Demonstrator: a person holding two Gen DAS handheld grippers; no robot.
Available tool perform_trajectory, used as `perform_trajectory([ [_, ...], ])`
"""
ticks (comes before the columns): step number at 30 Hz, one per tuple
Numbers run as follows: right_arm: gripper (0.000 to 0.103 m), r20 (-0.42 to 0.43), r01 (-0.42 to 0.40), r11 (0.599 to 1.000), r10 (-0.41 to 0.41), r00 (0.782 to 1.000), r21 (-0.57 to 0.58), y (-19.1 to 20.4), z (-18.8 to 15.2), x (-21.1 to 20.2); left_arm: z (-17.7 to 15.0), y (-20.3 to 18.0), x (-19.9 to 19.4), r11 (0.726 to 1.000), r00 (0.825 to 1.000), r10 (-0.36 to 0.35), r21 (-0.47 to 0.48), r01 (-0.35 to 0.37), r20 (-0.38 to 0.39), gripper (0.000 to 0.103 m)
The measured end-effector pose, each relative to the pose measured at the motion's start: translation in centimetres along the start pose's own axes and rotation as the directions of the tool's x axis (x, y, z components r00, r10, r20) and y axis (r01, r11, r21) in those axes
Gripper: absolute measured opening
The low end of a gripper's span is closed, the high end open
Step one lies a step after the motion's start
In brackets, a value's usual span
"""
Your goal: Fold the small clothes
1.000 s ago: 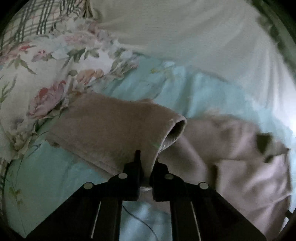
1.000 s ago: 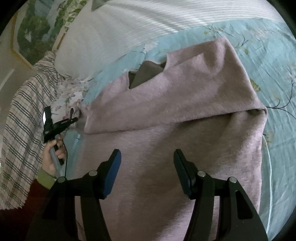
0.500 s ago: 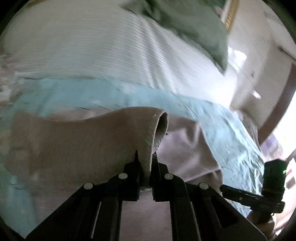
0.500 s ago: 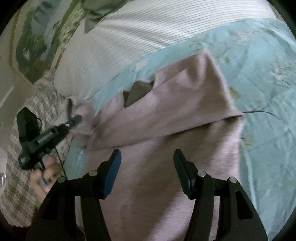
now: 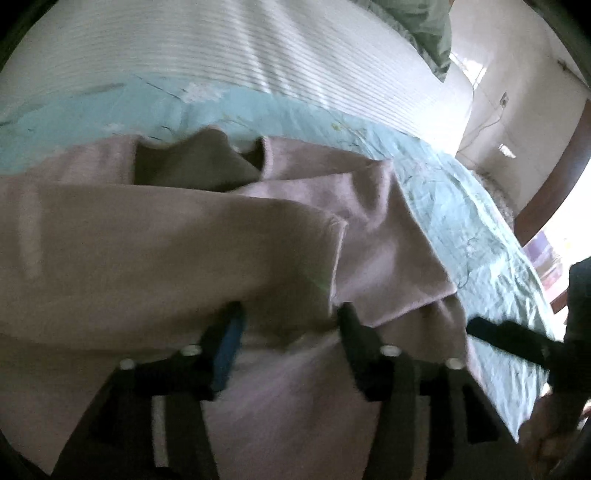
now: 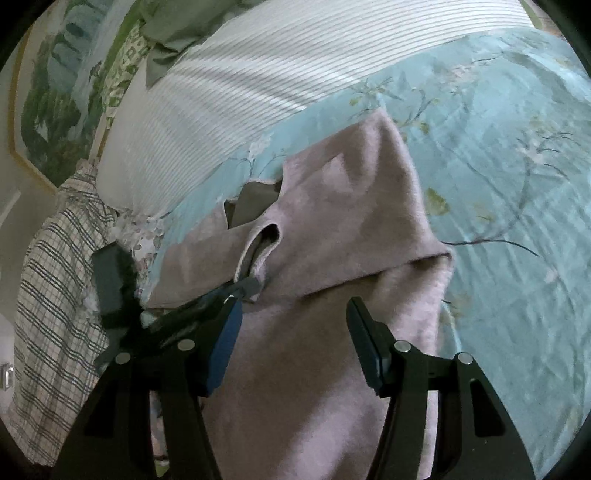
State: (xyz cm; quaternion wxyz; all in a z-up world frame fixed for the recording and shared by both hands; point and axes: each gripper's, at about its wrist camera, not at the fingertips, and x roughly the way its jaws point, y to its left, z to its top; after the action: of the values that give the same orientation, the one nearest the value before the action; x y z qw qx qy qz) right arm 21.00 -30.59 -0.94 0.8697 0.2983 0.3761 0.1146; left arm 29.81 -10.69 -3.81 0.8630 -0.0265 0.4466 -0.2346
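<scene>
A dusty-pink sweater (image 6: pixel 332 369) lies on the light-blue floral bedspread (image 6: pixel 498 184), its right sleeve folded across the chest. Its left sleeve (image 5: pixel 166 258) now lies folded over the body, cuff (image 6: pixel 264 240) near the neckline (image 6: pixel 255 203). My left gripper (image 5: pixel 288 314) is open, its jaws spread on either side of the sleeve's cuff end; it also shows in the right wrist view (image 6: pixel 243 288). My right gripper (image 6: pixel 291 310) is open and empty, hovering over the sweater's lower body.
A white striped pillow (image 6: pixel 240 92) lies behind the sweater. A plaid cloth (image 6: pixel 55 295) and a floral cloth (image 6: pixel 144 236) lie at the left. A green cloth (image 6: pixel 173 33) lies at the back. The right gripper's handle (image 5: pixel 517 343) shows at the left view's right edge.
My left gripper carried the left sleeve across onto the sweater's body and opened, letting it go. My right gripper stayed open above the sweater.
</scene>
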Motion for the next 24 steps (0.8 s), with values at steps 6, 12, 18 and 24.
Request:
perform_trajectory([
  [6,0.060,-0.055,-0.028,1.000,0.027,0.998,-0.012,1.1,1.3,3.6,-2.7,6.6,-5.7,0.988,0.993,0.100,-0.124,-0.091,0.068,0.060],
  [12,0.060,-0.103,0.013,1.000,-0.015,0.995,-0.026,1.7,2.6,8.2,-5.4,16.9,-10.3,0.891,0.943,0.323,-0.364,-0.273,0.084,0.060],
  [18,0.060,-0.129,0.080,0.996,-0.086,0.988,-0.050,2.4,2.9,11.3,-6.8,23.6,-11.3,0.797,0.915,0.399,-0.517,-0.313,0.062,0.060],
  [24,0.008,-0.145,0.043,0.994,-0.057,0.988,-0.102,4.7,3.2,12.5,-4.8,24.1,-9.7,0.805,0.898,0.439,-0.462,-0.372,0.042,0.060],
])
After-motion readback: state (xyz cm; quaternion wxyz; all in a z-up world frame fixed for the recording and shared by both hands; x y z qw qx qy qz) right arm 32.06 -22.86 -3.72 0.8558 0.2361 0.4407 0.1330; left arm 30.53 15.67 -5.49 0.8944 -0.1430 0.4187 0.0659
